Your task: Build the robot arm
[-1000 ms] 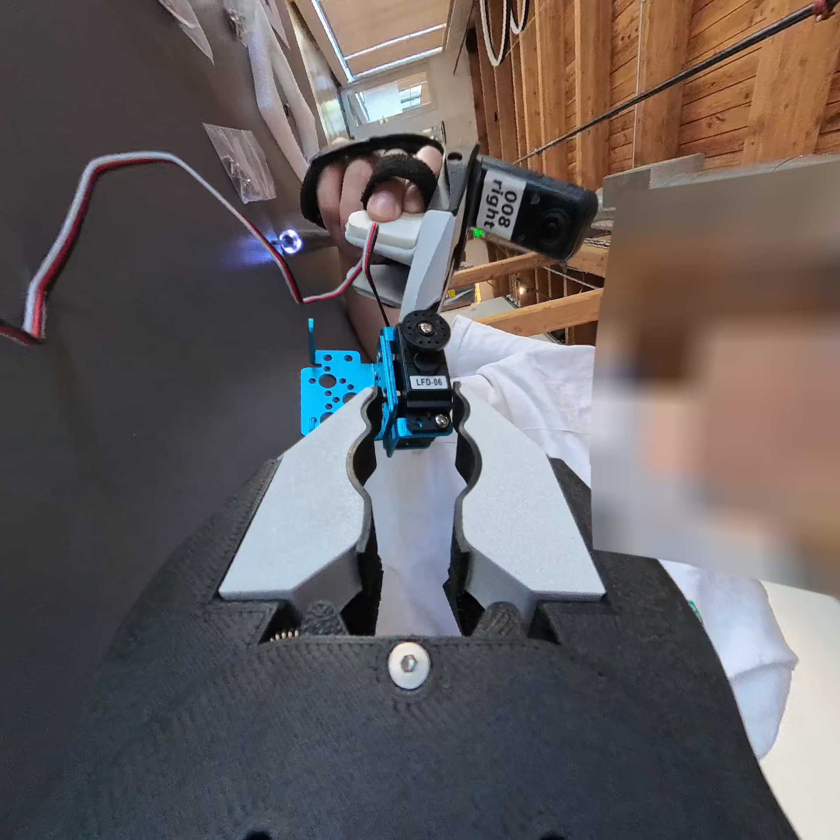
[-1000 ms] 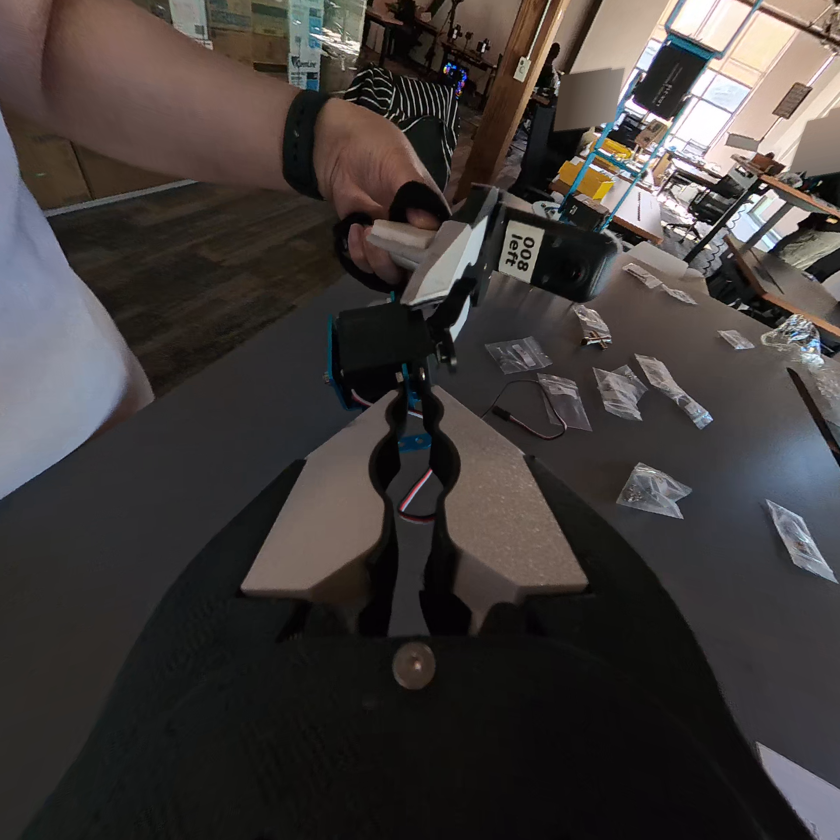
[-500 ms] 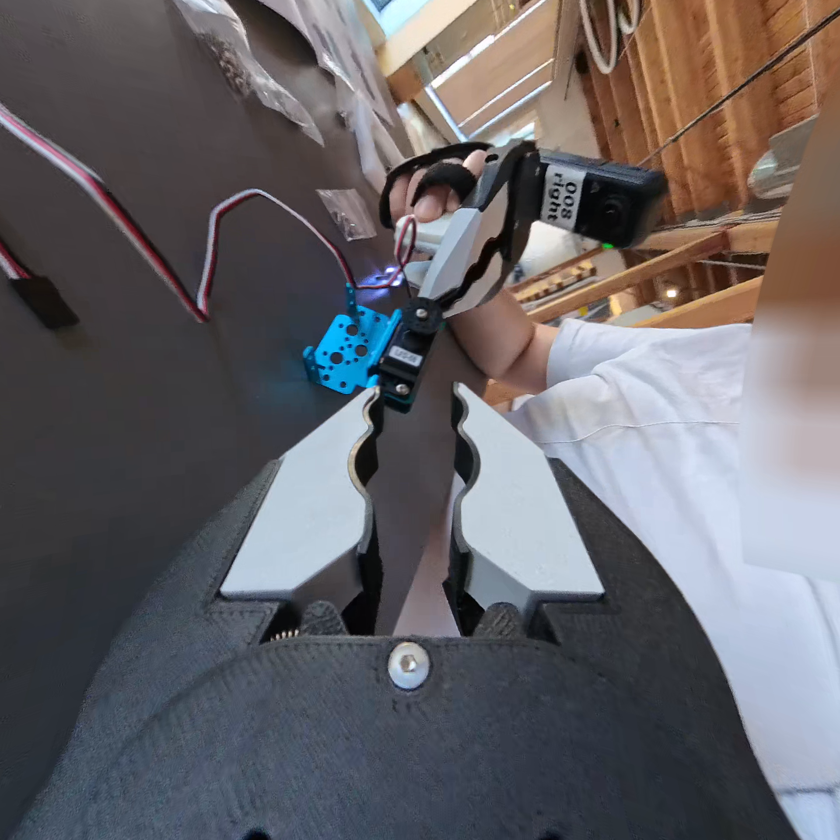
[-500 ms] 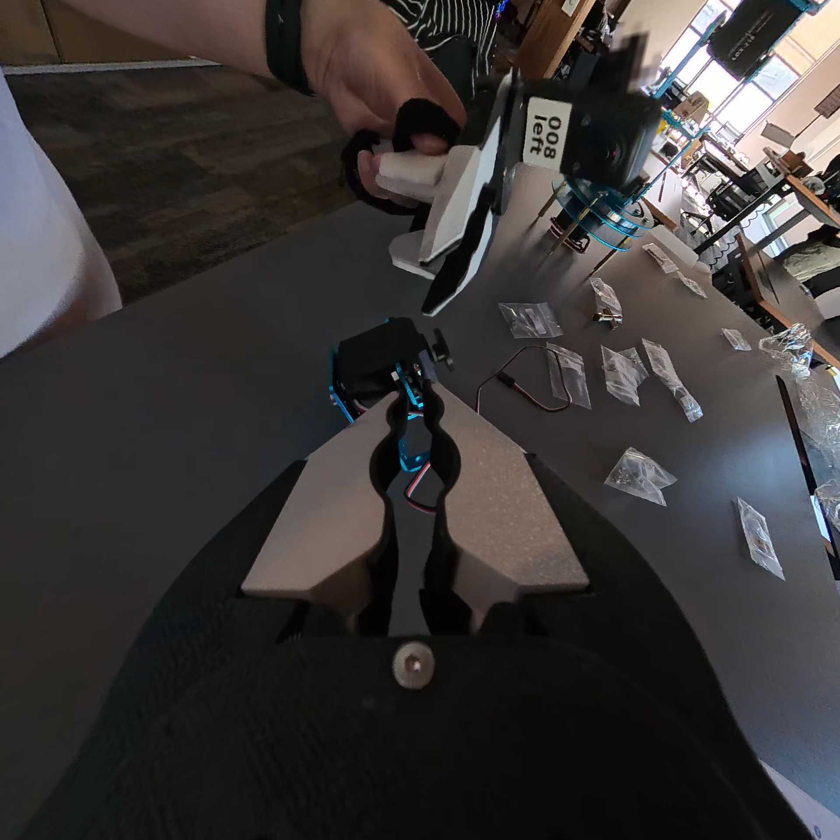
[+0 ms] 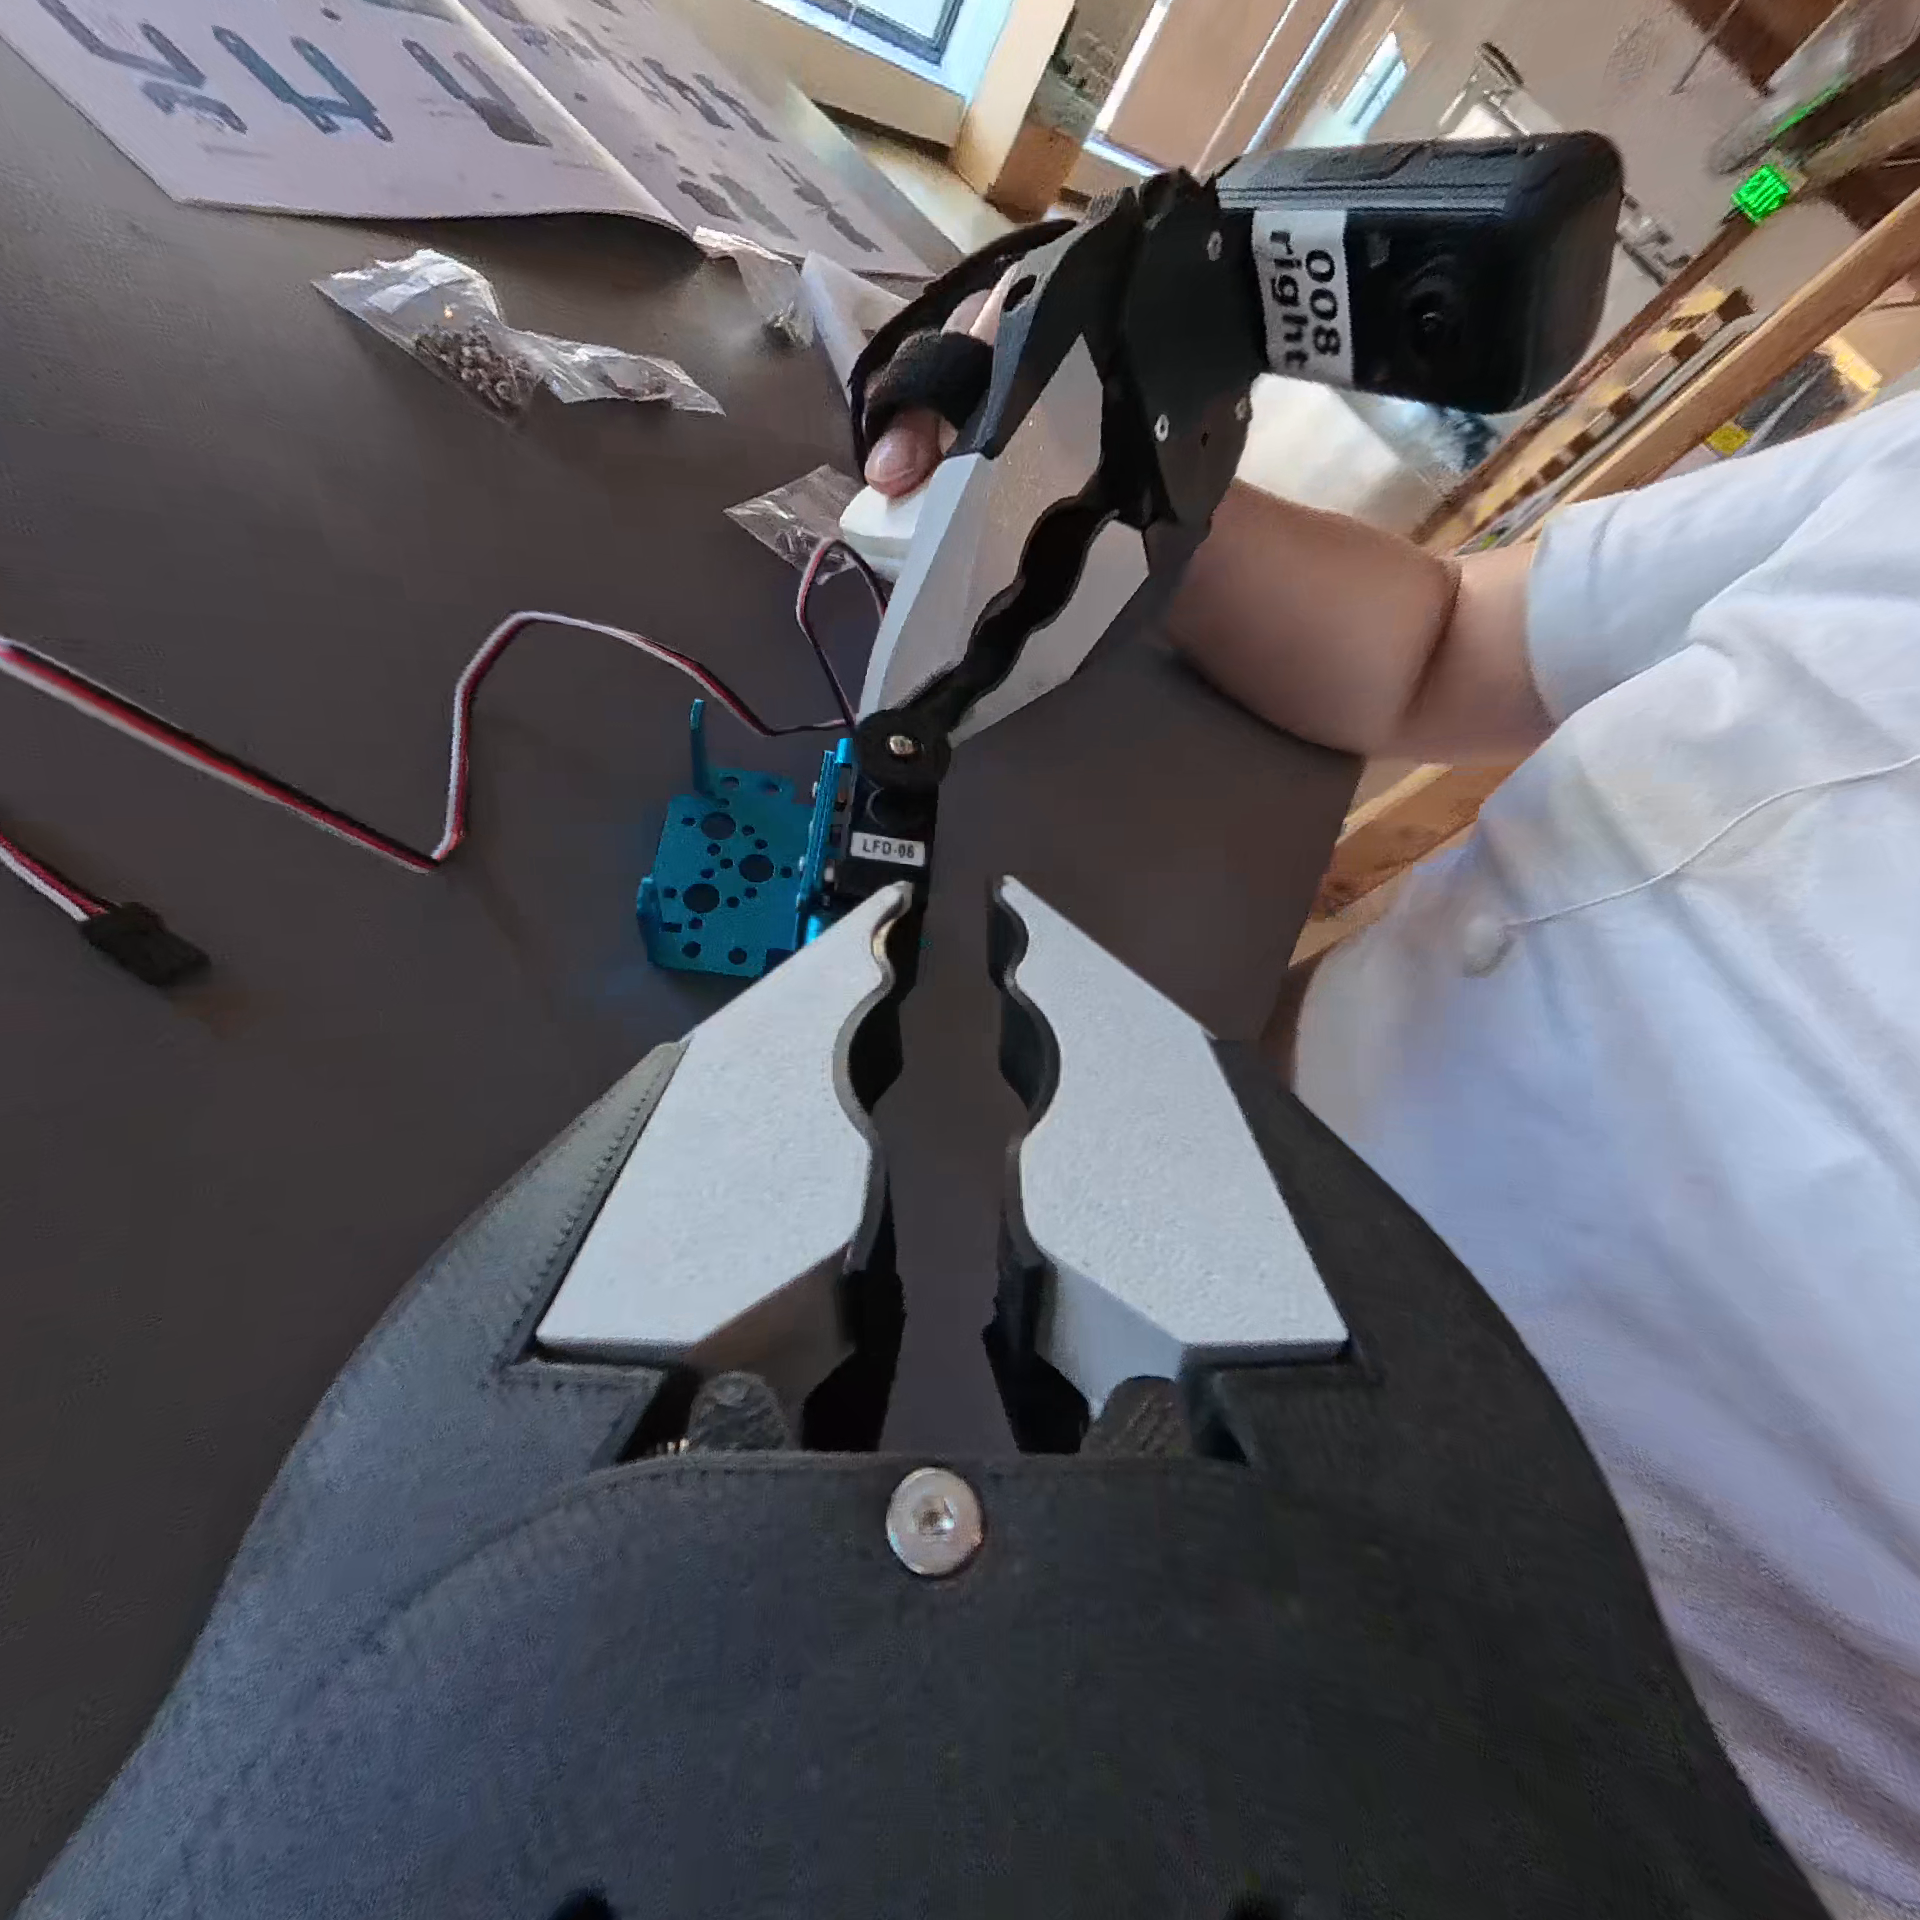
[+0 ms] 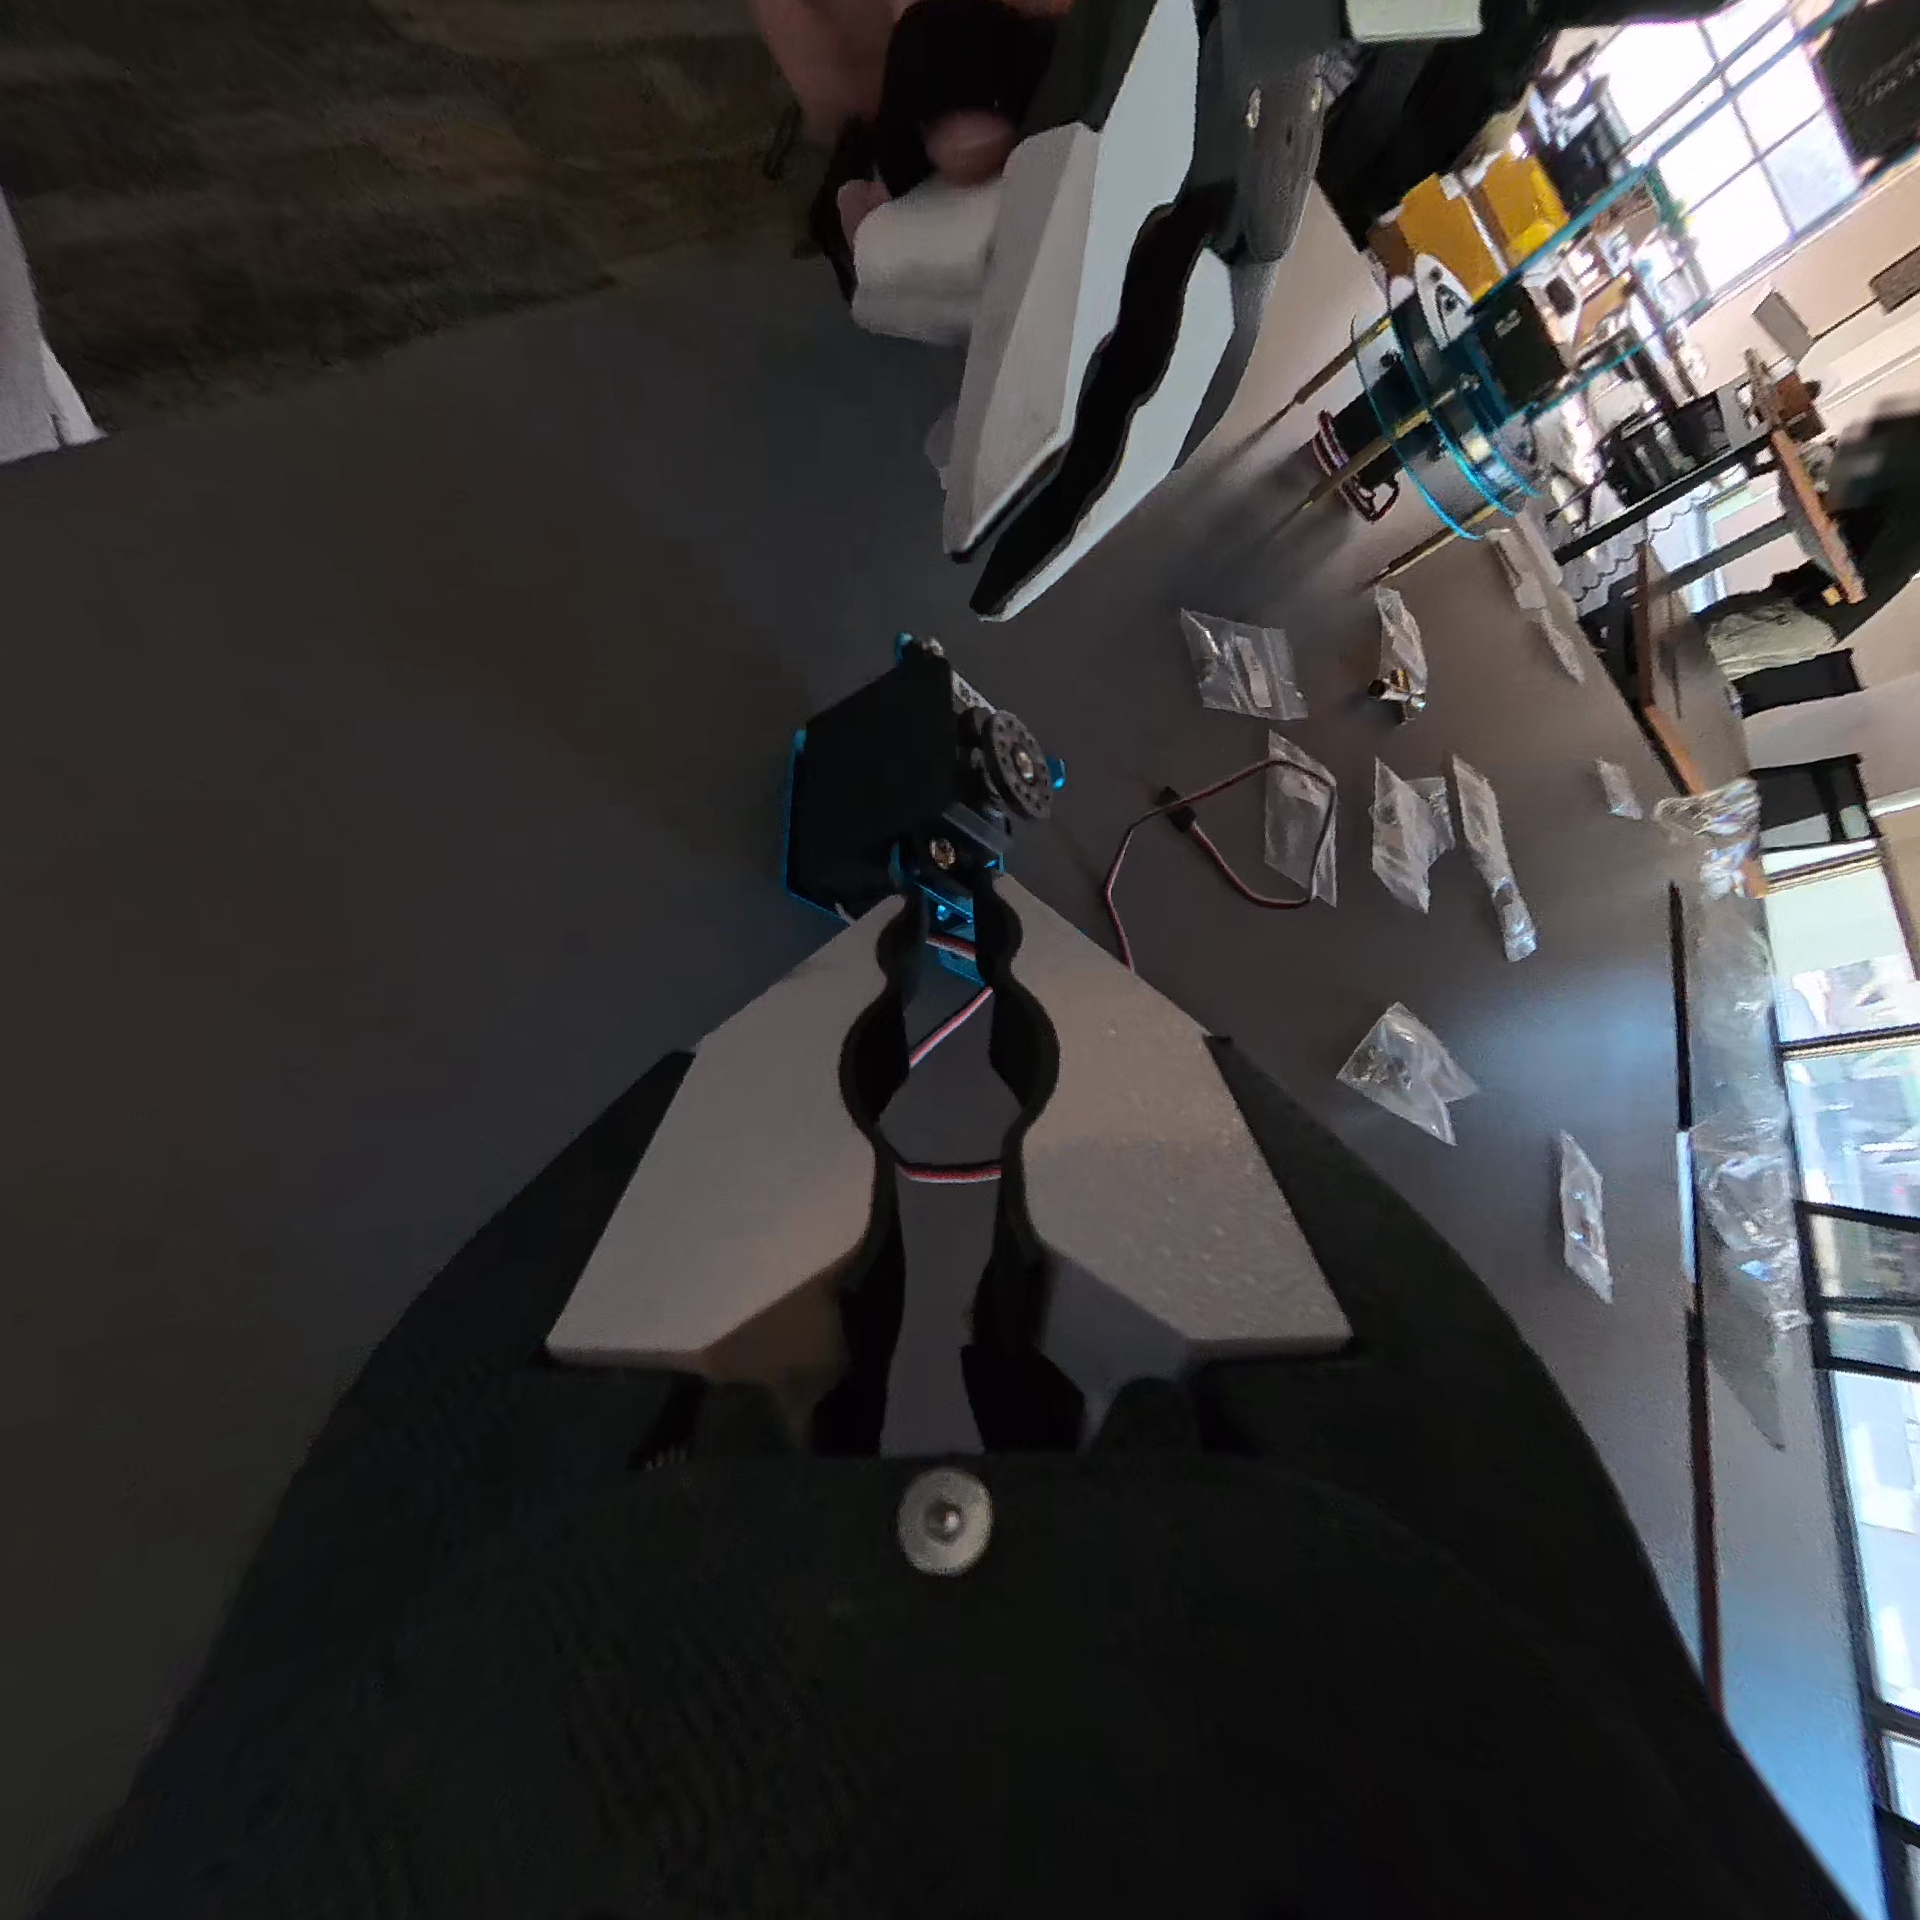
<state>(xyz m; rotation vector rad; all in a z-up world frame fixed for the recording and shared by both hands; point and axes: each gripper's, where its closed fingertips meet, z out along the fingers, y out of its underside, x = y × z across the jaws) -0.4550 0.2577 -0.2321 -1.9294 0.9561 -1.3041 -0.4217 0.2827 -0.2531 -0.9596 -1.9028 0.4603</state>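
1. Two grippers are over a dark surface (image 5: 208, 1195), each held in a person's hand.
2. The left gripper (image 5: 948, 906) has its fingers a little apart, with nothing between them. The tip of one finger (image 5: 769, 1122) is just beside a black servo (image 5: 883, 831).
3. The servo sits in a blue bracket (image 5: 717, 883) with many round holes. Both are near the edge of the surface, close to the person's white shirt (image 5: 1610, 1143).
4. The right gripper (image 5: 914, 717) points down at the servo from above. Its tips are at the round black wheel (image 5: 902, 743) on the servo.
5. In the right wrist view, the right gripper's fingers are closed on a thin end of the blue bracket, which sits between the tips. The servo sticks out past them.
6. In that same view, the left gripper hangs above the surface, well apart from the servo.
7. A red, white and black wire (image 5: 457, 727) runs from the servo across the surface to a small black plug (image 5: 145, 940).
8. Many small clear bags (image 6: 1403, 1070) of little parts lie on the surface off to one side.
9. A big paper sheet (image 5: 312, 104) lies at the far end.
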